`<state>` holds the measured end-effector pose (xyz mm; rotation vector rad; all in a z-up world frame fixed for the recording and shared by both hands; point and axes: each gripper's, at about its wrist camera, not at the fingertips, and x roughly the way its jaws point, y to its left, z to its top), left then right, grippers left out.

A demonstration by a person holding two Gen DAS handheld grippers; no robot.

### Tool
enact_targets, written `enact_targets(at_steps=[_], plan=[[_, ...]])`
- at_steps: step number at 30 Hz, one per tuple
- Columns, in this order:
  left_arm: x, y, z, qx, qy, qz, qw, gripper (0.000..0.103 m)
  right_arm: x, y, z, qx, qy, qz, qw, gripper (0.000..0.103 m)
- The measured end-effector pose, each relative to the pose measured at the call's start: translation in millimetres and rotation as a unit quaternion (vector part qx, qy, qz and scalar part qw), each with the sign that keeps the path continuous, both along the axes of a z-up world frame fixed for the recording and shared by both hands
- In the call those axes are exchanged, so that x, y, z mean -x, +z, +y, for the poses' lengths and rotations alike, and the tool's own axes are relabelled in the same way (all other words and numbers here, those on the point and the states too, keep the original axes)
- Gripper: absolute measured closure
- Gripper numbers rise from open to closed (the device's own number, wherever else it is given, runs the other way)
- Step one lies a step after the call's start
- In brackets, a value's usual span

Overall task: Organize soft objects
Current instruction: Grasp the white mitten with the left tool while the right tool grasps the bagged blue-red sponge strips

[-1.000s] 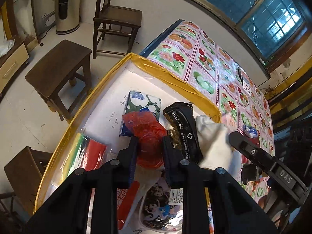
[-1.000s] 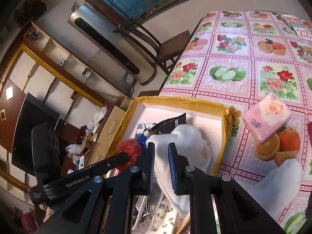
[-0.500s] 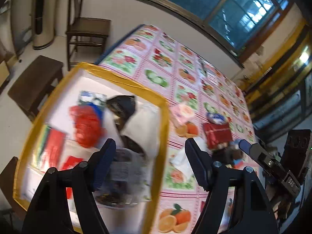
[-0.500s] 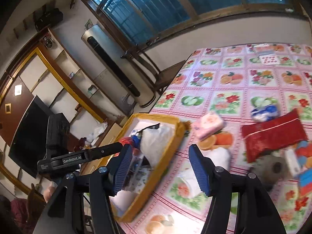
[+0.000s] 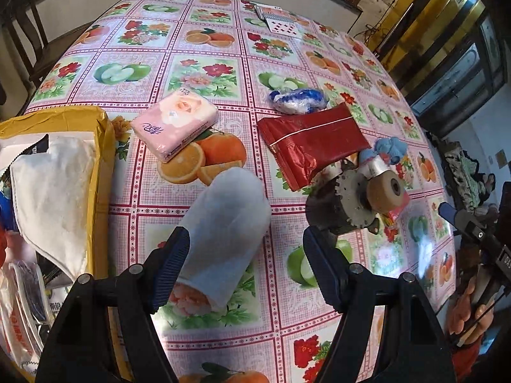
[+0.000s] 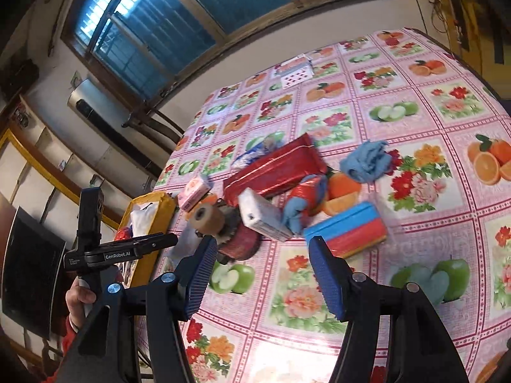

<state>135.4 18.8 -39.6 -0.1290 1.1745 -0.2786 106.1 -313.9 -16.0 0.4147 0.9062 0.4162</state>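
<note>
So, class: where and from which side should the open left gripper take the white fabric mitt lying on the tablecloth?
Grip the white fabric mitt across its flat middle, coming from above with the left gripper. It lies limp and flat, its open cuff nearest the gripper and its rounded tip pointing away, so fingers astride its width can probably pinch the cloth.

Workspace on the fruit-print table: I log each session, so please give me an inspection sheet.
Surface: table under a fruit-print cloth.
Job's things: white mitt, pink tissue pack, blue cloth loose on the cloth; white towel in the yellow-rimmed box.
Clutter: red foil bag, toothed metal wheel, playing cards.
Grippers: left claw open above the mitt; right claw open, empty.
Cables: nothing seen.
Surroundings: window, chair.
</note>
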Motion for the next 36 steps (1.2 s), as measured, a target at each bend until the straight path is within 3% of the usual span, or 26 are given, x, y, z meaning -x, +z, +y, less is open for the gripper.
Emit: enact_targets(at_steps=[8,11,14,18,20,24,29,32,34,36], plan=[[-9,-27,-7,-0.039,-0.024,0.015,0.9988,0.030,-21,-32,-30,-0.008,-0.047,0.053,0.997,0.036],[-10,-39,-12,-0.052,-0.038,0.027,0.9975,0.030,-30,-44,-33,-0.007,-0.076,0.093,0.993,0.036],[-6,-40,-17,-0.069,-0.050,0.015,0.9963,0.029,-38,-54,-31,0.035,-0.108,0.130,0.985,0.036],[-4,-41,-22,-0.082,-0.055,0.011,0.9951,0.025,-48,-67,-30,0.026,-0.129,0.159,0.979,0.036],[-4,-42,-23,-0.077,-0.054,0.011,0.9955,0.020,-58,-68,-23,0.041,-0.133,0.156,0.978,0.036],[-8,-41,-18,-0.057,-0.042,0.015,0.9974,0.020,-80,-69,-5,0.092,-0.124,0.154,0.976,0.035],[-8,-41,-19,-0.060,-0.041,0.016,0.9972,0.019,-93,-70,8,0.117,-0.115,0.149,0.975,0.029],[-6,-43,-23,-0.074,-0.044,0.014,0.9962,0.019,-88,-72,22,0.193,-0.086,0.130,0.969,0.029],[-6,-44,-27,-0.088,-0.048,0.012,0.9949,0.019,-84,-72,26,0.214,-0.068,0.119,0.967,0.034],[-4,-44,-31,-0.109,-0.047,0.009,0.9929,0.022,-79,-70,23,0.219,-0.063,0.115,0.967,0.047]])
